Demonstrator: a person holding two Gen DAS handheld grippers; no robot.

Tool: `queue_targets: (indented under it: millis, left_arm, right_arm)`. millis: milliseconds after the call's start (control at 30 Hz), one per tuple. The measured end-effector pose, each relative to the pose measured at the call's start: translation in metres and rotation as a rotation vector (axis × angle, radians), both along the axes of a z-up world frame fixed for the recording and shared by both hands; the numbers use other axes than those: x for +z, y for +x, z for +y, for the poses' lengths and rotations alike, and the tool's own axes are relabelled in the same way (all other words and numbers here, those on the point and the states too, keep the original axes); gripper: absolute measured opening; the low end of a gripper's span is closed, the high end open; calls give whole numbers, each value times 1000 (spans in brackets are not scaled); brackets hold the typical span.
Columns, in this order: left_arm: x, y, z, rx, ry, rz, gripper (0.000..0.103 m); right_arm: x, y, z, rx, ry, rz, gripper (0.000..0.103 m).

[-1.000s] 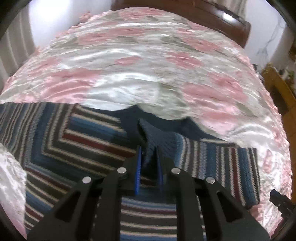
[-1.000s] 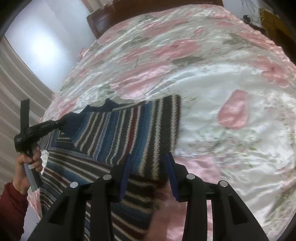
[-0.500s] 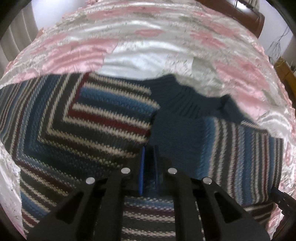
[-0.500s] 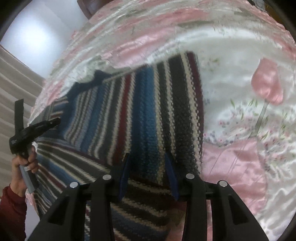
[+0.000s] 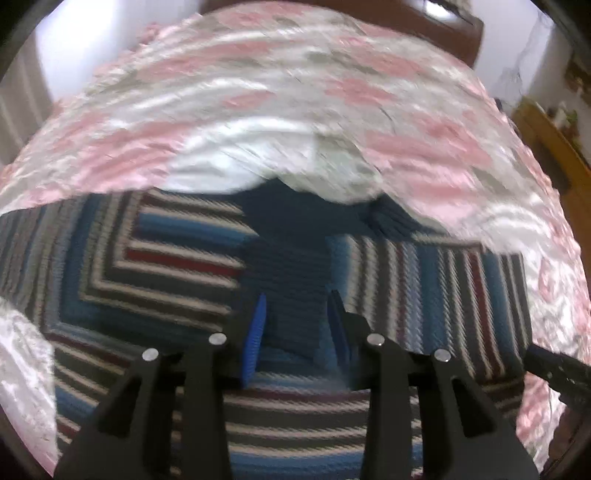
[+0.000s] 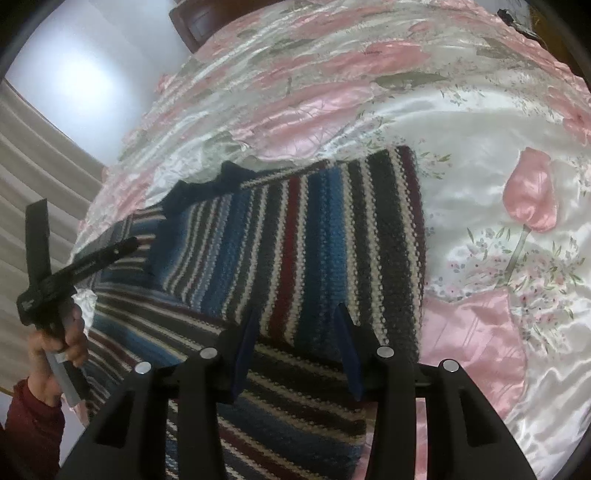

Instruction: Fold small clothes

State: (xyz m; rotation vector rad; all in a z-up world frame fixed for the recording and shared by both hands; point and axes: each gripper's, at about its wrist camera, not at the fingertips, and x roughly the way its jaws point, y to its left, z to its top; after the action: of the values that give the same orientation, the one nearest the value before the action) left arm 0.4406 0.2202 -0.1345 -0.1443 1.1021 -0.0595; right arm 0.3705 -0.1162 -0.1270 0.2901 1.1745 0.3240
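Left wrist view
Surface: a bed with a shiny satin bedspread point(image 5: 258, 122), white with pink flowers and grey-green leaves, rumpled into ridges; much of this view is blurred.
Striped sweater point(image 5: 159, 266): lies flat on the near part of the bedspread, knitted in blue, dark grey, cream and dark red; its navy collar sits at the far edge, and a sleeve folded across the body ends in a navy cuff.
Left tongs point(image 5: 295, 328): blue-padded fingers stand apart, the navy cuff lying between them; they grip nothing.
Room: a dark wooden headboard point(image 5: 436, 33) at the far end of the bed, pale walls, a wooden cabinet point(image 5: 554, 147) at the right edge.

Right wrist view
Striped sweater point(image 6: 332, 236): the folded sleeve lies over the body, its stripes running away from the camera, crossing the body's stripes.
Right tongs point(image 6: 295, 343): wide apart over the near edge of the folded sleeve, holding nothing.
Left tongs point(image 6: 122, 245): seen from the side, the tip over the sweater near the collar.
Hand point(image 6: 62, 339): grips the handle, a dark red sleeve point(image 6: 29, 424) below.
Room: beige curtains point(image 6: 33, 173) at left, pale wall behind, headboard corner point(image 6: 195, 22) at top.
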Motion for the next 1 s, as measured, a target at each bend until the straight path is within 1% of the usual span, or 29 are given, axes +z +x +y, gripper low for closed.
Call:
queue_targets:
  millis: [67,167,233,367,467,533,567,600,667,733,800,867,933,967,1000]
  left_arm:
    - [-14,2,-9,-21,6,37,34]
    - [-41,0,-16,-27,11,98,34]
    - [-54,1,-13,-18,10,110,34]
    - [-58,2,-15,-30,35,92,35]
    - [-57,2,-17,-34,46,94,35]
    - [-53,3,-15,-32,28,97,36]
    - [-48,1,-12,-30,14,99,40]
    - [-44,-1,-10,-27,7,98,47]
    - [-33,-9,1,-18,14,75,56]
    - [-24,-16,16,-12,22,59,59]
    - [-19,-20,35,4,20,63,66]
    - [-16,-24,58,36,24,72,71]
    - [-12,-30,84,63,37,77,78]
    - [-10,-33,97,74,50,78,84]
    - [-9,-35,108,82,62,79,88]
  right_arm:
    - [-8,1,1,0,-28,15,44]
    - [-25,2,-5,-17,-7,55,43]
    - [-32,0,-8,-18,7,58,43]
    - [-39,1,-8,-18,11,51,43]
    - [-36,-1,-2,-8,-38,43,43]
    - [-27,-3,4,-7,-74,26,44]
    - [-20,-5,7,-9,-78,12,46]
    - [-13,-9,8,-10,-68,-7,51]
    - [-1,-13,10,-16,-47,-27,54]
    - [7,-15,14,-23,-31,-28,54]
    - [9,-13,20,-19,-24,-12,54]
    - [10,-11,30,-16,-31,-1,59]
    - [10,-9,41,-8,-52,3,73]
    - [11,-9,46,-6,-66,0,78]
    - [11,-9,50,-6,-75,-4,86]
